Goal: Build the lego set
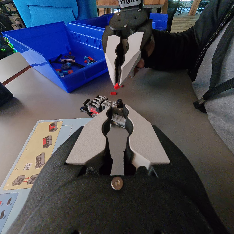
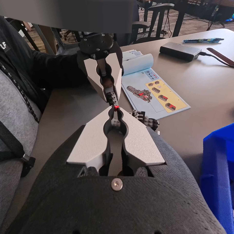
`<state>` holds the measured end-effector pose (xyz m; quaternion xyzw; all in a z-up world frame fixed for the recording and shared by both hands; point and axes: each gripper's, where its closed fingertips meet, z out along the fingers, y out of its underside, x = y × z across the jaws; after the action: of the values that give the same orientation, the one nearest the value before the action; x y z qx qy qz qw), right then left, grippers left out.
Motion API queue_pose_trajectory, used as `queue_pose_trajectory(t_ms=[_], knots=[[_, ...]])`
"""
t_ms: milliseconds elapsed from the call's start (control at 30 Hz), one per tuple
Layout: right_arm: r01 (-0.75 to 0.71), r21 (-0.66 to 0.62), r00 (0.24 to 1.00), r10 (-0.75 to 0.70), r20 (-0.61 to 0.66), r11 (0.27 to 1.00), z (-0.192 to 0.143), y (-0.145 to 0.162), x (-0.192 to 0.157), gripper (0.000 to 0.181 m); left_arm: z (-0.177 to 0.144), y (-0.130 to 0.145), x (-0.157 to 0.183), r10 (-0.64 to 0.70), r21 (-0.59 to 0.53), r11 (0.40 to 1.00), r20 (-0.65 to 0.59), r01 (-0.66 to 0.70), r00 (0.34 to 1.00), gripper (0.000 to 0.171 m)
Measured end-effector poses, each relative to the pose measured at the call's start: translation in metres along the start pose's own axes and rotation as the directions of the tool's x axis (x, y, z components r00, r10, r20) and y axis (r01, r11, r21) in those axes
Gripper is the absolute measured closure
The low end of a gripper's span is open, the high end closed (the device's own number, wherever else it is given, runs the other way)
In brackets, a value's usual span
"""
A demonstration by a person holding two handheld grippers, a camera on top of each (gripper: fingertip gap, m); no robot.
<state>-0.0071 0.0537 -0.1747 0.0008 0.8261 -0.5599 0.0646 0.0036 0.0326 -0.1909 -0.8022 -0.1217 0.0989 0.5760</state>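
Note:
My left gripper (image 1: 117,107) is shut on one end of the partly built grey and black lego model (image 1: 98,105), which rests on the grey table. My right gripper (image 1: 118,84) faces it from the far side, shut on a small red piece (image 1: 116,86) held just above the table. In the right wrist view, my right gripper (image 2: 115,108) holds the red piece (image 2: 116,108) against the end of the studded part (image 2: 112,97) gripped by the left gripper (image 2: 112,101). The rest of the model (image 2: 145,117) lies to the right.
A second small red piece (image 1: 113,93) lies on the table between the grippers. A blue bin (image 1: 76,81) of loose pieces stands at the far left. The open instruction booklet (image 2: 152,91) lies beside the model. A power bank (image 2: 179,51) and a pen (image 2: 202,40) lie farther off. The grippers are tip to tip, or close to it. Left tips and right tips are each some 35 cm from the power bank (image 2: 179,51).

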Motion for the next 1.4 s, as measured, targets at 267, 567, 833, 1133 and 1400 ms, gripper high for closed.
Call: queue_pose_trajectory(t_ms=[267, 567, 833, 1133, 1400], knots=[[-0.002, -0.008, 1.0, 0.002, -0.005, 1.0, 0.0, 0.0032, 0.0013, 0.176, -0.0008, -0.0009, 0.0004, -0.001, 0.007, 1.0, -0.004, 0.001, 1.0, 0.155], [-0.014, -0.014, 1.0, 0.014, -0.006, 1.0, 0.0005, 0.0064, 0.0035, 0.176, -0.0017, -0.0017, 0.0003, -0.005, 0.016, 1.0, -0.006, 0.005, 1.0, 0.155], [-0.02, -0.006, 1.0, 0.02, -0.003, 1.0, 0.0006, 0.0048, 0.0032, 0.176, -0.0018, -0.0019, -0.0002, -0.009, 0.018, 1.0, -0.007, 0.009, 1.0, 0.155], [-0.021, 0.003, 1.0, 0.021, -0.001, 1.0, 0.0005, 0.0024, 0.0021, 0.176, -0.0014, -0.0017, -0.0003, -0.007, 0.017, 1.0, -0.005, 0.007, 1.0, 0.155], [-0.029, 0.021, 1.0, 0.029, 0.008, 0.999, 0.0037, -0.0029, -0.0007, 0.176, -0.0006, -0.0011, 0.0001, -0.004, 0.012, 1.0, -0.006, 0.004, 1.0, 0.154]])
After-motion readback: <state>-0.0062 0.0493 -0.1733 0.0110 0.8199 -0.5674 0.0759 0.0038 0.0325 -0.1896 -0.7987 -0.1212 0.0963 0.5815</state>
